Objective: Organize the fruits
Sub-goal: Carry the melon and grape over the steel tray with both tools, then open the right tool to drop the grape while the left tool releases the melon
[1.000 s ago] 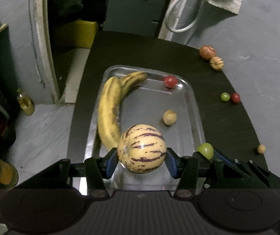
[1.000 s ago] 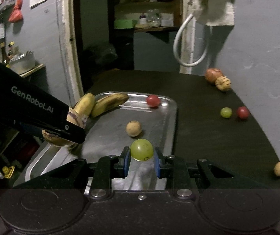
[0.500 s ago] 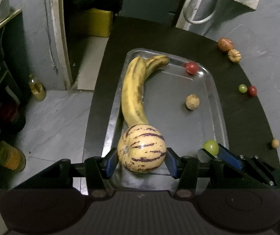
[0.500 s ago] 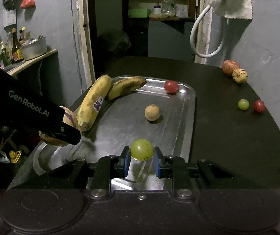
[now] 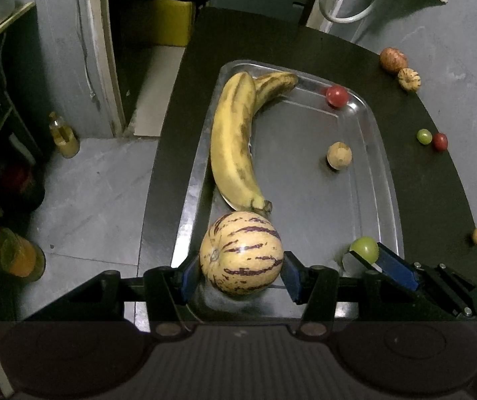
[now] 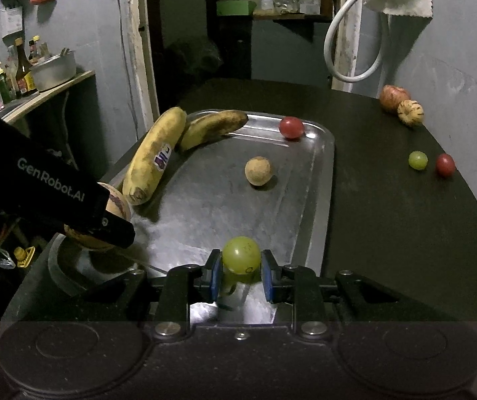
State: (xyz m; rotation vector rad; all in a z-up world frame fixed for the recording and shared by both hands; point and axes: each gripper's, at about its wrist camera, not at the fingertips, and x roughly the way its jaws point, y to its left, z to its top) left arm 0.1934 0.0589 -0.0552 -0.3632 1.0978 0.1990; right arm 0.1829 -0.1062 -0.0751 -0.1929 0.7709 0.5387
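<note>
- The left tongs (image 5: pixel 241 266) are clamping a striped pepino melon (image 5: pixel 241 253) between their blue pads, holding it over the near left corner of the metal tray (image 5: pixel 383 180), just in front of the stem end of the bananas (image 5: pixel 235 146); judging by that, it is being brought in to join the fruit already gathered there.
- The right tongs (image 6: pixel 241 271) are gripping a green grape (image 6: pixel 241 255) over the tray's near edge, probably for the same reason.
- The two bananas are lying along the tray's left side, likely to leave the middle open for small round fruit; a red cherry tomato (image 5: pixel 337 96) is sitting in the far corner and a tan round fruit (image 5: pixel 339 155) near the middle.
- Several fruits are waiting outside the tray on the dark surface (image 6: pixel 388 200): a reddish fruit and a small striped one by the wall, a green grape beside a red one, and a tan one near the right edge.
- White lettering on the left tool's black arm is reading "GenRobot.AI" (image 6: pixel 51 180).
- The longer banana is carrying a purple and white sticker (image 6: pixel 162 157); its print is too small to read.
</note>
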